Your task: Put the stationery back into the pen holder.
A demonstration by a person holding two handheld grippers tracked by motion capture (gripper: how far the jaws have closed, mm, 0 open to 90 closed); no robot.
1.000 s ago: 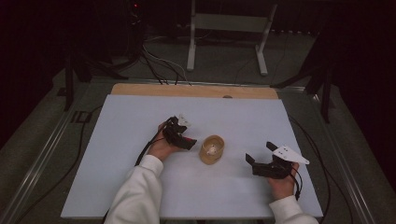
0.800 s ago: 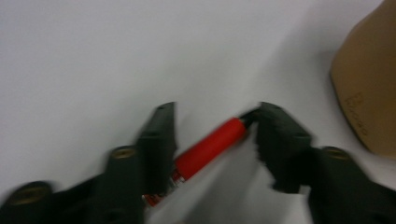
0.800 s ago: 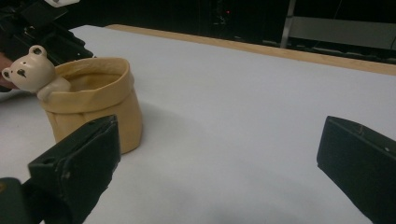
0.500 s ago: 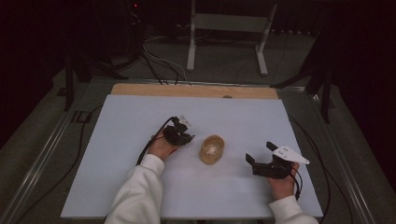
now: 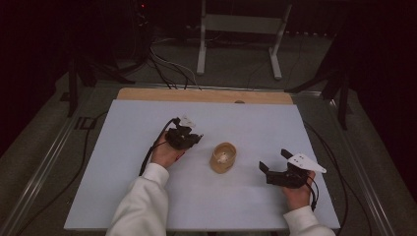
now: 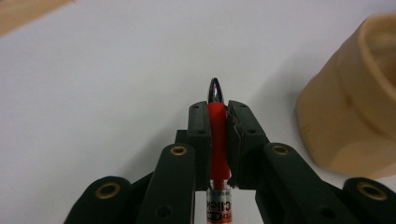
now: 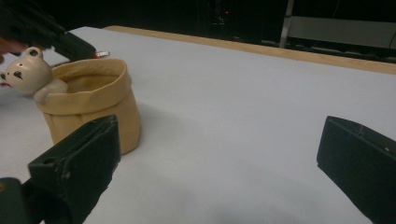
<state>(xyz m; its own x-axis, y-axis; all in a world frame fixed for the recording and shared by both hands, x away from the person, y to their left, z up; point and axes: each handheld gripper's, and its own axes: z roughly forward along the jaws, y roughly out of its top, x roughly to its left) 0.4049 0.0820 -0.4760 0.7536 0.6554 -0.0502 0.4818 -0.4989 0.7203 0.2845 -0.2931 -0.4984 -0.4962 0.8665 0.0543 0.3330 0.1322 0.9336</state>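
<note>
Pen pinched in left tongs beside bear pot (right tongs spread).

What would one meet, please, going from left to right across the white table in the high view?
Left gripper shut on a red pen → tan pot with a bear figure → right gripper, jaws open.

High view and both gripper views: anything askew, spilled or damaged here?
Nothing stands out. The tan pot with its bear figure stands upright on the table. The left gripper is shut on a red pen; the right gripper is open.
</note>
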